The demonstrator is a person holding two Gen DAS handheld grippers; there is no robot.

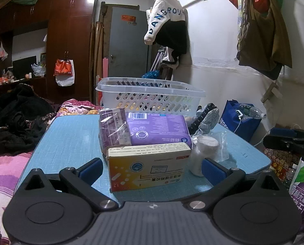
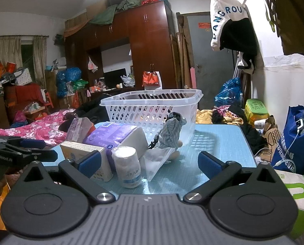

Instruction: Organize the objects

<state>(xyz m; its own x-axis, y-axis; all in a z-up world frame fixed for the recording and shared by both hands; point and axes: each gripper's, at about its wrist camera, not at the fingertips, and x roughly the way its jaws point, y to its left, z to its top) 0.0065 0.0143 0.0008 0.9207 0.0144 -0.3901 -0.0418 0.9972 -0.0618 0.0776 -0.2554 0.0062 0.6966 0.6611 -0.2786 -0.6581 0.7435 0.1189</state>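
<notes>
On the blue table [image 1: 70, 138] lie a yellow-and-white medicine box [image 1: 149, 167], a purple pack [image 1: 160, 129], a dark purple wrapped packet [image 1: 114, 129], a white bottle [image 1: 201, 153], a clear bag [image 1: 221, 143] and a grey cloth bundle [image 1: 208, 118]. A white slotted basket [image 1: 150, 94] stands behind them. My left gripper [image 1: 152, 170] is open, its fingers either side of the medicine box, apart from it. My right gripper [image 2: 150, 164] is open; the white bottle [image 2: 128, 168] and clear bag [image 2: 157, 161] lie between its fingers. The basket [image 2: 152, 106] stands beyond.
A bed with pink bedding [image 2: 35, 126] and dark clothes [image 1: 17, 114] lies left of the table. A blue bag [image 2: 295, 140] with cables stands to the right. Brown wardrobes [image 2: 152, 47] and a grey door [image 1: 127, 45] are behind. Clothes hang on the right wall [image 1: 262, 30].
</notes>
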